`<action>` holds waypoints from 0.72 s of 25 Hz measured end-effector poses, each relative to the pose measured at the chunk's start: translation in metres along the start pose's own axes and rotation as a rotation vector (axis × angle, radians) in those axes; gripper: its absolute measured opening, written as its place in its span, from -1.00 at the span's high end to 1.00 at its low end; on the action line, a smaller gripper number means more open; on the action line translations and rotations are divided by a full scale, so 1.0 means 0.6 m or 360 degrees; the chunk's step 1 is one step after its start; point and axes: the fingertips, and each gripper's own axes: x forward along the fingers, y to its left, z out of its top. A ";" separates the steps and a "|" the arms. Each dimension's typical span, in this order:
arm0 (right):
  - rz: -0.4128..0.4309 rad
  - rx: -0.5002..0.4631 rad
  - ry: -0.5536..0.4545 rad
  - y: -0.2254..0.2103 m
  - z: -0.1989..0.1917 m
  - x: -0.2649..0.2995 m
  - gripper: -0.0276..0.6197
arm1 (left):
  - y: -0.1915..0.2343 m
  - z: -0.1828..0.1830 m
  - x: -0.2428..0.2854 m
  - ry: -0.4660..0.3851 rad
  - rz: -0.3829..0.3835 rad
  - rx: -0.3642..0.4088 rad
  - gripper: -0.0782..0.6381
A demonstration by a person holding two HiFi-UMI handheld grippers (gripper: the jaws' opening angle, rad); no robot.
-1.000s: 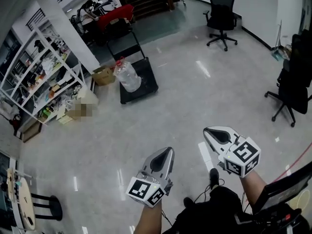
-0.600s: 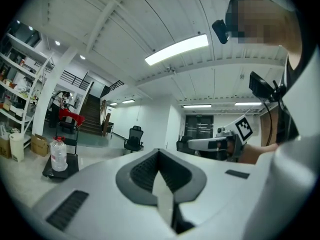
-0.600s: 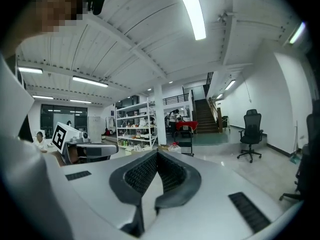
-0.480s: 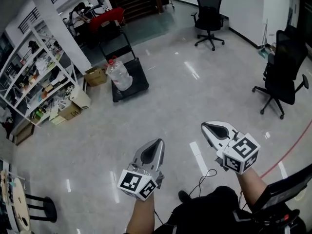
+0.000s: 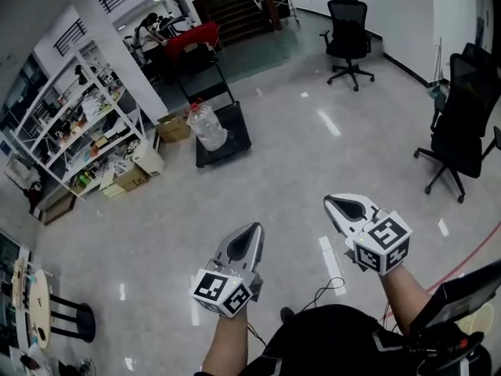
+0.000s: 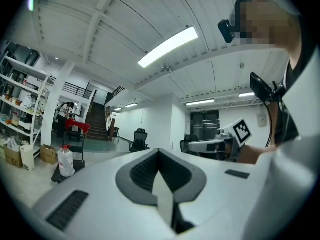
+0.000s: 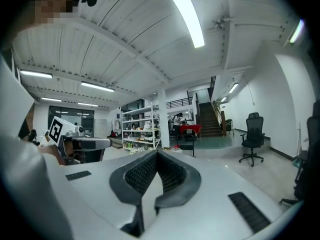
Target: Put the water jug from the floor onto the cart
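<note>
Head view: water jug point(image 5: 208, 125) sits on the cart point(image 5: 238, 128), way across the floor point(image 5: 274, 180), while the left gripper point(image 5: 252, 233) and right gripper point(image 5: 337, 204) both have jaws pressed together, empty.

1. Ahead of you, the glossy grey floor point(image 5: 274, 178) carries a black flat cart point(image 5: 233, 138), well away from you near the stairs.
2. On the cart's deck the water jug point(image 5: 207, 125) stands upright, close to its left edge.
3. To your left a white shelf rack point(image 5: 74, 124) stands on the floor, with cardboard boxes point(image 5: 131, 178) at its foot.
4. To your right, black office chairs point(image 5: 348, 30) stand on the floor, well apart.
</note>
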 end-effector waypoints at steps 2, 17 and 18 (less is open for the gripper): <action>0.0023 -0.0017 -0.0009 -0.010 -0.001 -0.030 0.91 | -0.035 0.000 0.008 0.0003 0.0013 0.0019 0.78; 0.0196 -0.0023 0.0019 -0.049 -0.045 -0.158 0.91 | -0.199 -0.026 0.031 0.0004 0.0148 0.0028 0.78; 0.0204 -0.0018 0.0023 -0.049 -0.048 -0.163 0.91 | -0.205 -0.029 0.031 0.0009 0.0150 0.0029 0.78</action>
